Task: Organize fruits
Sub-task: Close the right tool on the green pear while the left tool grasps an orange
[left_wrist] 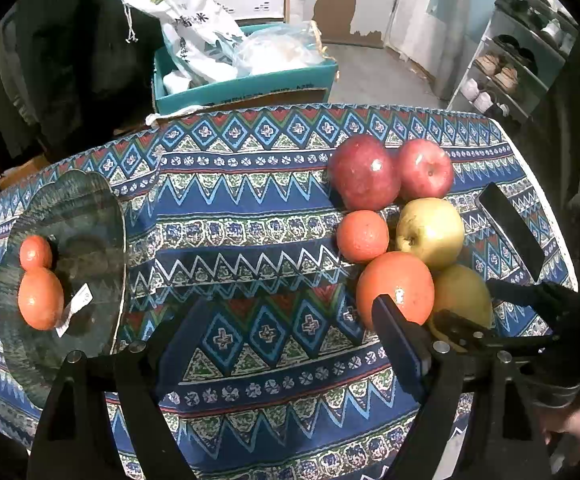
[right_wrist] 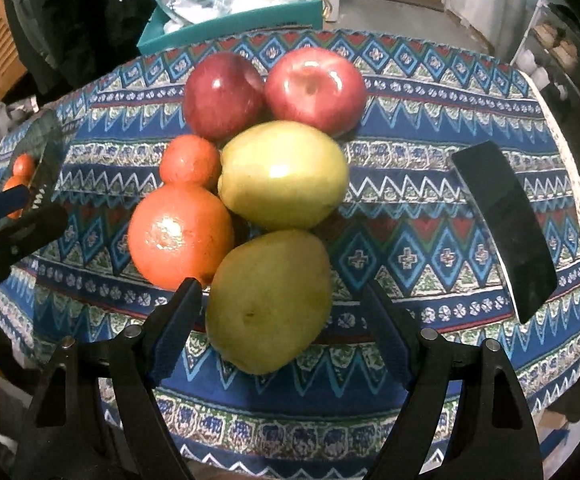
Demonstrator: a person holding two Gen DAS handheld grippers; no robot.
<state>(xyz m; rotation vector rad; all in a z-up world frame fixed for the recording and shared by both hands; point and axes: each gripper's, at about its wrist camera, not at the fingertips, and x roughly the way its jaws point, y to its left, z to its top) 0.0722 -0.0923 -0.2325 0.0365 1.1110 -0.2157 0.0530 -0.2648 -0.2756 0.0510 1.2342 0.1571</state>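
- Right wrist view: my right tongs (right_wrist: 278, 320) stand spread, one finger either side of the near pear (right_wrist: 268, 300), not yet pinching it; I take it first because it lies nearest and free at the front of the pile.
- Behind it, touching, sit a second pear (right_wrist: 284, 174), a big orange (right_wrist: 180, 236), a small orange (right_wrist: 190, 160) and two red apples (right_wrist: 222, 94) (right_wrist: 316, 88), all bunched on the bench (right_wrist: 450, 248).
- Left wrist view: my left tongs (left_wrist: 290, 320) hang spread and bare above the cloth, between pile and glass plate (left_wrist: 90, 216).
- That plate holds two oranges (left_wrist: 36, 252) (left_wrist: 41, 298), so I judge like goes with like there.
- A dark flat object (right_wrist: 504, 228) lies apart at the right.
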